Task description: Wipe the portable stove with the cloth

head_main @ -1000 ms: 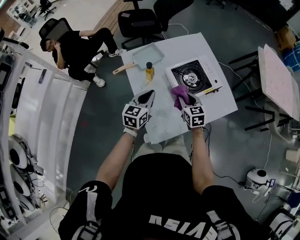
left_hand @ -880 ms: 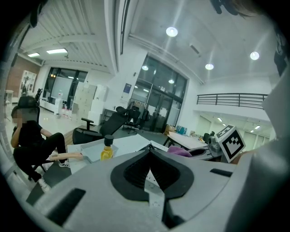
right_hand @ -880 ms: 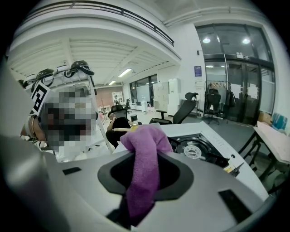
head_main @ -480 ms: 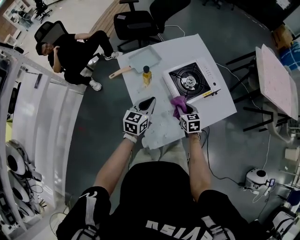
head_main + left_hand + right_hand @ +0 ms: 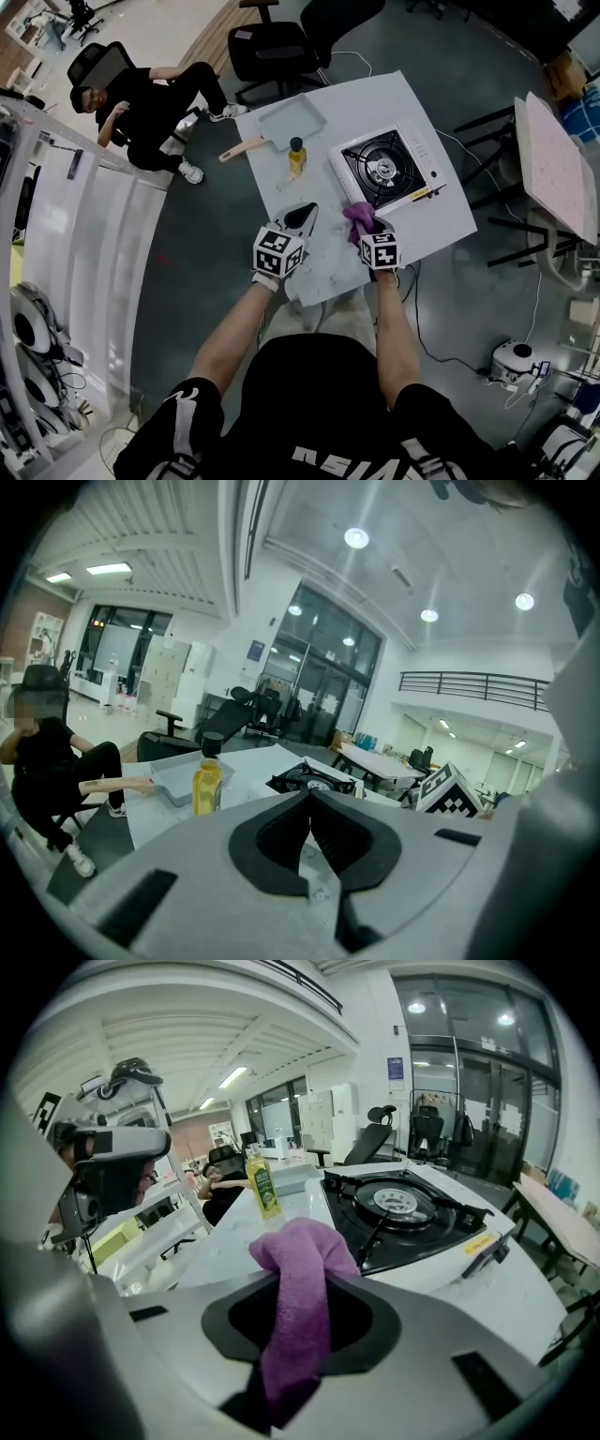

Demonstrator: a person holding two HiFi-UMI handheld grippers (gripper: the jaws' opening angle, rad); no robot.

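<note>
The portable stove (image 5: 385, 169), white with a black burner top, stands at the right of the white table (image 5: 412, 222). My right gripper (image 5: 367, 225) is shut on a purple cloth (image 5: 356, 217) and hangs just off the stove's near left corner. In the right gripper view the cloth (image 5: 305, 1283) bulges out between the jaws, with the stove (image 5: 405, 1207) close ahead. My left gripper (image 5: 300, 219) hovers over the table's middle, shut with nothing in it. Its tips (image 5: 309, 796) meet in the left gripper view.
A yellow bottle (image 5: 297, 156) with a dark cap stands left of the stove, and a grey square pan (image 5: 291, 119) with a wooden handle lies behind it. A seated person (image 5: 150, 103) is at the far left, with office chairs beyond the table. Another table (image 5: 555, 164) stands to the right.
Both grippers have come down toward the table, the right one more, still holding the purple cloth near the stove's near corner.
</note>
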